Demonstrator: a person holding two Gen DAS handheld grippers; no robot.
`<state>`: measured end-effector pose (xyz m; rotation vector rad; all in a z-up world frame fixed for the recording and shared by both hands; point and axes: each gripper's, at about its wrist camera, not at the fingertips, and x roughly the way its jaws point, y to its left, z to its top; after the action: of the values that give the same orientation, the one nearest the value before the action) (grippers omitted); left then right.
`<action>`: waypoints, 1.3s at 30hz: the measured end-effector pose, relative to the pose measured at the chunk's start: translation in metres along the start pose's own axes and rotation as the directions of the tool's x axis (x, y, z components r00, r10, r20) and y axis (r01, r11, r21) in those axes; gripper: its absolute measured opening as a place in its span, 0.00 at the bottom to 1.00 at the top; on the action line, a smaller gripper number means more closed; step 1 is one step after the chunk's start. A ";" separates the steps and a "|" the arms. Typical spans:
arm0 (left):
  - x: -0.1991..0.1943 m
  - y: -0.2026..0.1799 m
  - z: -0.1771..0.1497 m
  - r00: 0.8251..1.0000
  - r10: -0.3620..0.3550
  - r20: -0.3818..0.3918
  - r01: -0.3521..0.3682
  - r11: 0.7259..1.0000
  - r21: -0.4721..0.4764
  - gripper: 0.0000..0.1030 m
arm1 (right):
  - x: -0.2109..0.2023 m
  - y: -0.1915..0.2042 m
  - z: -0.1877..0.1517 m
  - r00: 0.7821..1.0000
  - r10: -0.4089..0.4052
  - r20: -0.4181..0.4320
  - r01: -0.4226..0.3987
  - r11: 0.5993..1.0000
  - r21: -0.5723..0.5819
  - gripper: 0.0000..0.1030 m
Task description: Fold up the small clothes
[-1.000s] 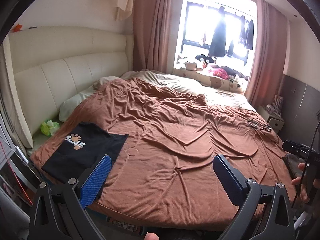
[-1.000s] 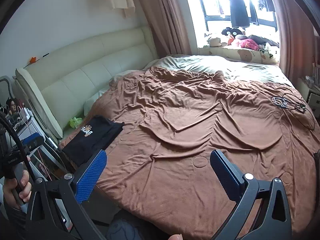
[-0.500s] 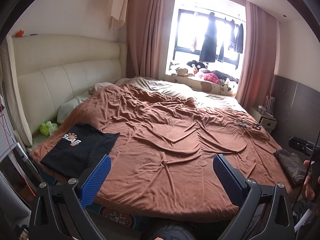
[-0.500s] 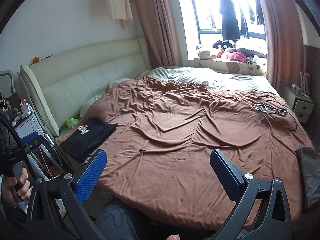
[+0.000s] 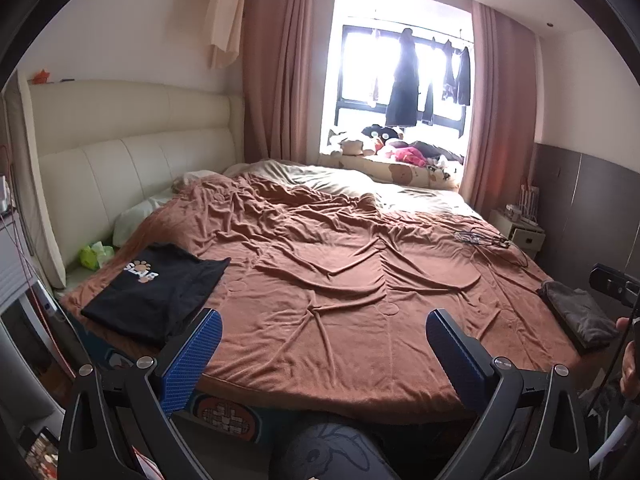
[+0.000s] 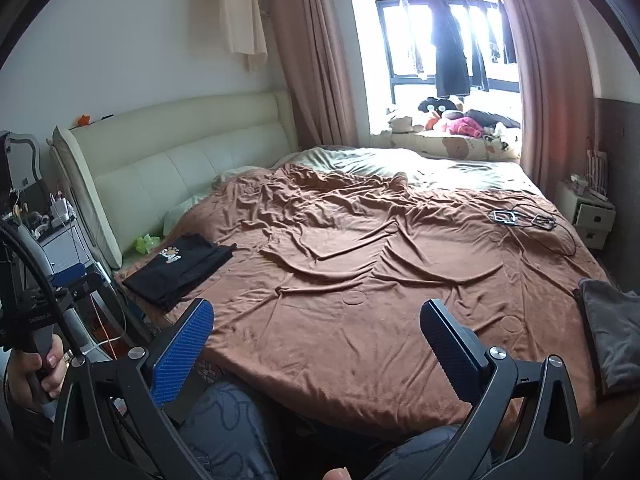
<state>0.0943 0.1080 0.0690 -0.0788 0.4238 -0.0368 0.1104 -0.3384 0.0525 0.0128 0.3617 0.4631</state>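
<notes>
A big brown blanket point(image 5: 340, 280) is covering the bed. A folded black shirt point(image 5: 156, 288) is lying on its left corner, & a gray cloth point(image 5: 576, 316) is lying on the right edge. The left gripper point(image 5: 324, 344) is hanging in the air near the foot of the bed, fingers wide apart, holding nothing. The right gripper point(image 6: 316, 336) is doing the same. A hand point(image 6: 30, 374) is squeezing the left handle.

Left gripper point(image 5: 322, 354) jaws wide apart, right gripper point(image 6: 316, 342) likewise
</notes>
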 end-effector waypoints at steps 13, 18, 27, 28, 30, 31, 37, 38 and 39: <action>-0.020 -0.023 -0.051 1.000 -0.002 0.010 0.002 1.000 -0.013 1.00 | -0.015 0.003 -0.053 0.998 -0.052 0.022 0.052 0.999 0.011 1.00; -0.025 -0.028 -0.061 1.000 -0.001 0.016 0.002 1.000 -0.005 1.00 | -0.019 0.013 -0.063 0.995 -0.100 0.023 0.100 0.995 -0.014 1.00; -0.036 -0.037 -0.077 0.999 -0.019 0.036 0.019 1.000 0.006 1.00 | -0.019 0.022 -0.077 0.993 -0.115 0.017 0.115 0.993 -0.006 1.00; -0.036 -0.038 -0.079 0.999 -0.018 0.037 0.018 1.000 0.003 1.00 | -0.020 0.022 -0.080 0.993 -0.116 0.015 0.116 0.993 -0.004 1.00; -0.035 -0.038 -0.082 0.999 -0.024 0.037 0.024 1.000 0.002 1.00 | -0.019 0.023 -0.084 0.992 -0.126 0.014 0.126 0.992 0.001 1.00; -0.033 -0.038 -0.083 0.999 -0.021 0.036 0.021 1.000 0.004 1.00 | -0.018 0.023 -0.085 0.992 -0.127 0.010 0.127 0.992 0.002 1.00; -0.020 -0.039 -0.085 0.999 -0.020 0.026 0.020 1.000 0.005 1.00 | -0.007 0.026 -0.086 0.990 -0.142 -0.012 0.142 0.990 -0.005 1.00; -0.018 -0.039 -0.085 0.999 -0.024 0.023 0.024 1.000 0.003 1.00 | -0.006 0.026 -0.085 0.990 -0.143 -0.015 0.143 0.990 -0.005 1.00; -0.018 -0.038 -0.086 0.999 -0.026 0.022 0.026 1.000 0.003 1.00 | -0.005 0.027 -0.084 0.990 -0.143 -0.016 0.143 0.990 -0.004 1.00</action>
<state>0.0423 0.0650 0.0016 -0.0822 0.4005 -0.0620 0.0663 -0.3224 -0.0218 -0.0198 0.3757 0.3219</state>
